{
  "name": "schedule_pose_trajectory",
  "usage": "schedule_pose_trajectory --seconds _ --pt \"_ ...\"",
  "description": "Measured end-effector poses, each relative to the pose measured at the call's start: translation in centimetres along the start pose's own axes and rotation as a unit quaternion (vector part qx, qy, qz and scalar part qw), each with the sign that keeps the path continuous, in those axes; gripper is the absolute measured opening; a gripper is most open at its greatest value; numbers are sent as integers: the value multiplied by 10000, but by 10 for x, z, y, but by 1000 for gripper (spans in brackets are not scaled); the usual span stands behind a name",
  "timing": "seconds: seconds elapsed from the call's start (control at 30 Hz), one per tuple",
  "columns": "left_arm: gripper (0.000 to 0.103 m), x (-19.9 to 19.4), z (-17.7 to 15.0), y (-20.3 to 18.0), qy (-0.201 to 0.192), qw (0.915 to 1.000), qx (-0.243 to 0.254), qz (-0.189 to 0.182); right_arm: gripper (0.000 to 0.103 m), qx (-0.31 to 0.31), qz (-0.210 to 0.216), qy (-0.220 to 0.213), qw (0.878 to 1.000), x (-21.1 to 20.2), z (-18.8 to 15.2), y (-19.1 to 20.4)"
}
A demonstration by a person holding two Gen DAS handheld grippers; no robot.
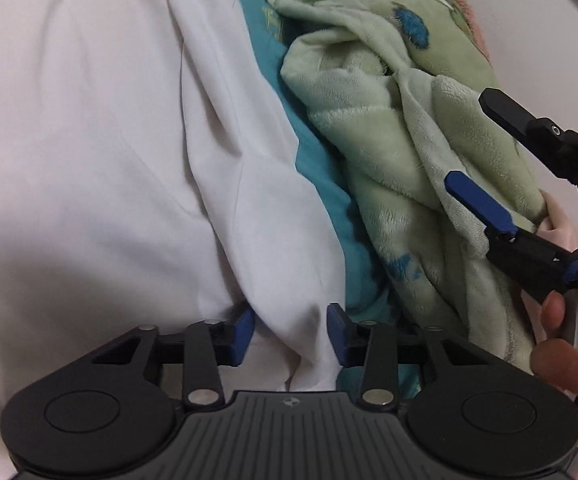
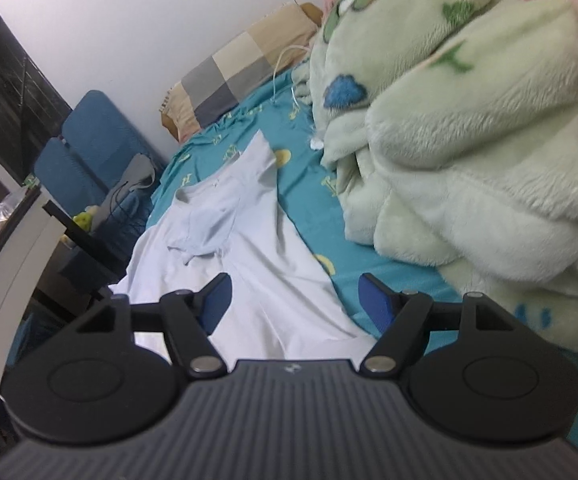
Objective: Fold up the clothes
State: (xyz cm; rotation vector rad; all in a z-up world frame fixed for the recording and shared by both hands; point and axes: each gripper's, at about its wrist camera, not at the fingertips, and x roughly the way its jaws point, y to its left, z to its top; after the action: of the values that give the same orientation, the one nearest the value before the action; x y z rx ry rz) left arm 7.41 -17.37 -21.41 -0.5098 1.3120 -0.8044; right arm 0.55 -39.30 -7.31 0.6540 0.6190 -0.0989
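a: where is the white shirt [image 2: 225, 216] lying relative to the right gripper [image 2: 295, 304]?

b: it is spreading out flat on the teal bedsheet [image 2: 301, 184], directly ahead of and under the fingers, with its hem reaching in between them. the jaws are standing wide apart, gripping nothing.

a: and the left gripper [image 1: 291, 336]?

b: it is hovering right over the shirt [image 1: 89, 160]. a raised fold of white cloth is sitting between its blue pads [image 1: 339, 334], which are parted and not pinching it (whether they are brushing the fabric, i cannot tell).

a: anything beside it?

b: the green fleece blanket [image 2: 449, 140] is bunching up to the right, on the sheet, with a checked pillow [image 2: 229, 76] lying beyond.
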Motion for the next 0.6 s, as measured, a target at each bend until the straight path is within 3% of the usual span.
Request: schedule_pose_trajectory --seconds 0.07,0.1,0.37,0.5,0.6 --pt "5 1 1 -1 62 10000 25 -20 73 -4 -46 52 10000 4 -2 0" --pt "2 0 1 -2 61 10000 75 -21 73 -17 -72 78 9999 6 -3 1" --pt "1 -66 7 -19 -228 9983 251 -480 73 -97 -332 319 9989 23 -5 2" --pt "1 -106 13 -13 -188 9990 2 -397 73 -222 -440 428 9979 28 -5 4" --pt "1 -117 7 -5 -31 10000 -45 -22 73 -397 -534 569 9962 35 -6 7"
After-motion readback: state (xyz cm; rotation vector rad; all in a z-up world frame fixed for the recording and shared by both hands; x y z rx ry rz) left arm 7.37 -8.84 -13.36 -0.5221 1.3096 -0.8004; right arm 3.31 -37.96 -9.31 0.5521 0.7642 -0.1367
